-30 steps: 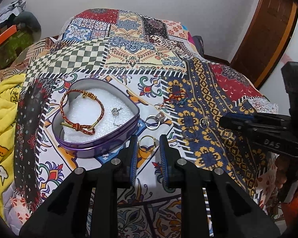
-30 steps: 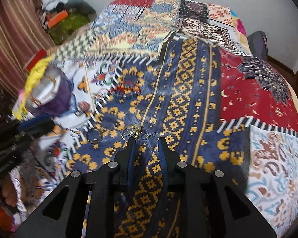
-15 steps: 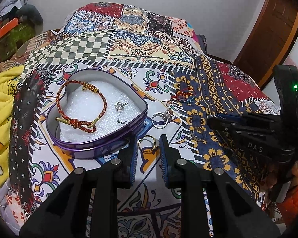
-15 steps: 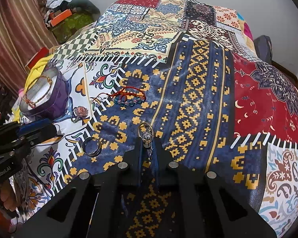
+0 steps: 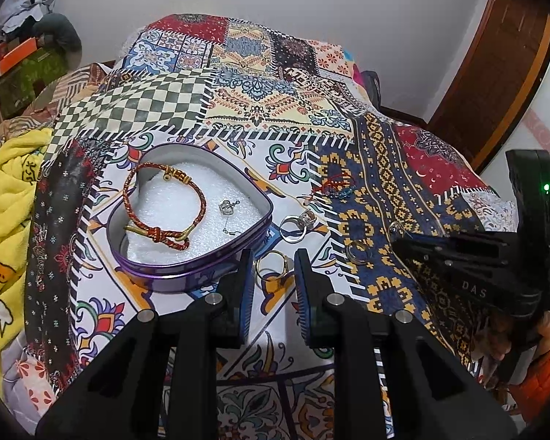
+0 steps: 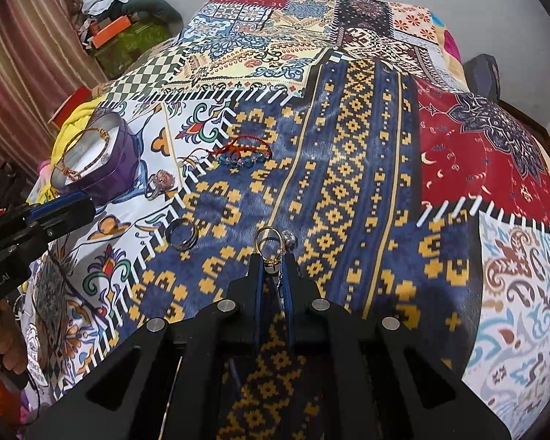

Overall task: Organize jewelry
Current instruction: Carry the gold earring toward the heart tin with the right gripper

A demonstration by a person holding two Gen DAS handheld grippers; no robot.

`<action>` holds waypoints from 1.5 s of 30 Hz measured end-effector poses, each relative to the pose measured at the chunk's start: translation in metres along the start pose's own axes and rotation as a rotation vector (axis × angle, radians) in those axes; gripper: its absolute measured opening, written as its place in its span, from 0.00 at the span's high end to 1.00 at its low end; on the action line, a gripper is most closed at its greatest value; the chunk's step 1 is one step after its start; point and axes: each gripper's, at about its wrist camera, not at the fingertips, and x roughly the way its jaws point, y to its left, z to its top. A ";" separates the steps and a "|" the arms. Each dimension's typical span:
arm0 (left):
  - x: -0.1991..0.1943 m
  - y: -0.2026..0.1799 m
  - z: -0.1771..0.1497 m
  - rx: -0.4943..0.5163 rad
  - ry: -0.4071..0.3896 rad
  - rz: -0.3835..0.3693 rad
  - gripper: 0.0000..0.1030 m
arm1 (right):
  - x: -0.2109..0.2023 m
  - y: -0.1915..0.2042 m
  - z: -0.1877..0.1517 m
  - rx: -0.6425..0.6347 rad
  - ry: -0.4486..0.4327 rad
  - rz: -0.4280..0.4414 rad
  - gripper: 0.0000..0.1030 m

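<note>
Gold hoop earring [image 6: 269, 247], loose on the quilt [image 6: 348, 168] a second ago, is now pinched in the closed right gripper [image 6: 275, 269], ready for the heart-shaped tin [image 5: 187, 275], while the left gripper [image 5: 273, 286] waits parted around a gold ring [image 5: 273, 266].

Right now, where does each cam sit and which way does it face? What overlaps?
Left wrist: on the left gripper, looking forward over the quilt at the heart tin and a gold ring between its open fingers; the right gripper shows at right.
Right wrist: on the right gripper, facing the blue-yellow patch, shut on a gold hoop; the left gripper shows at left.
Shared: heart tin, dark band ring, red-and-blue bracelets.
</note>
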 end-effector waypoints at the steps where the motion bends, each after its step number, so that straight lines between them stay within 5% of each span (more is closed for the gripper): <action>1: -0.002 -0.001 0.000 0.001 -0.001 -0.002 0.80 | -0.001 0.001 -0.001 -0.002 0.000 -0.001 0.91; 31: -0.006 -0.006 -0.009 -0.001 0.014 -0.005 0.80 | -0.008 0.003 -0.015 0.000 0.003 -0.001 0.94; 45: -0.015 -0.005 -0.006 -0.005 -0.007 -0.001 0.80 | -0.059 0.005 0.012 0.022 -0.151 0.048 0.94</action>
